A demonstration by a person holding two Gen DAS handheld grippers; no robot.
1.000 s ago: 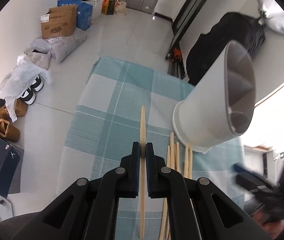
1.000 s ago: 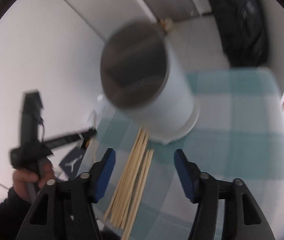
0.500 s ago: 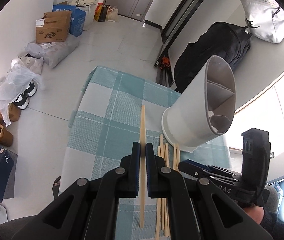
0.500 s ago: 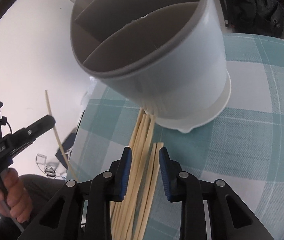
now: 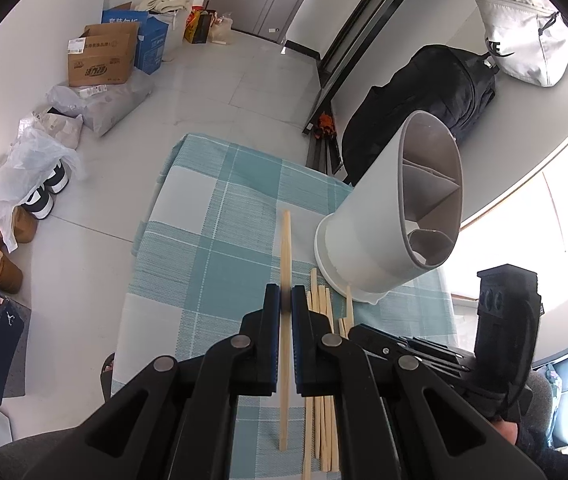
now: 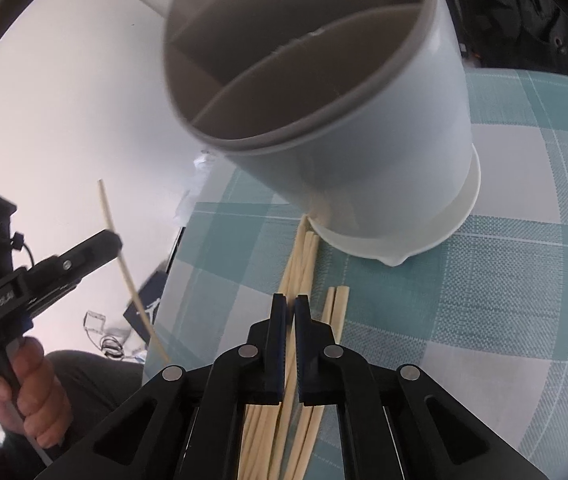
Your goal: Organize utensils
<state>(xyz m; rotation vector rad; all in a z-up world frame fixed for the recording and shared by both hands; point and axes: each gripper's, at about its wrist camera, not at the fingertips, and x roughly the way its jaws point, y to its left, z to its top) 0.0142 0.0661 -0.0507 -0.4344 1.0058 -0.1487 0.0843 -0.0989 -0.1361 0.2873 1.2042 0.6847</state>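
Left wrist view: two grippers, one holder, a loose row of chopsticks on a checked cloth.

Left gripper (image 5: 285,300) clamped on one chopstick (image 5: 285,248), lifted clear of the cloth (image 5: 212,240). Right gripper (image 6: 289,308) down over the pile (image 6: 303,264), jaws just closed to a narrow slit on one stick of it; wide apart a second ago, and higher. About eight more sticks lying side by side near the cloth's near edge, far tips touching or slipping under the holder's base. One white holder (image 5: 391,216) with three grey compartments, all bare, standing near the cloth's right edge, close in front of both grippers. Beyond the cloth: one black bag (image 5: 423,108), one white bag (image 5: 523,32), two boxes (image 5: 100,60), shoes along the floor's left side. Hand (image 6: 32,396) gripping the left handle.
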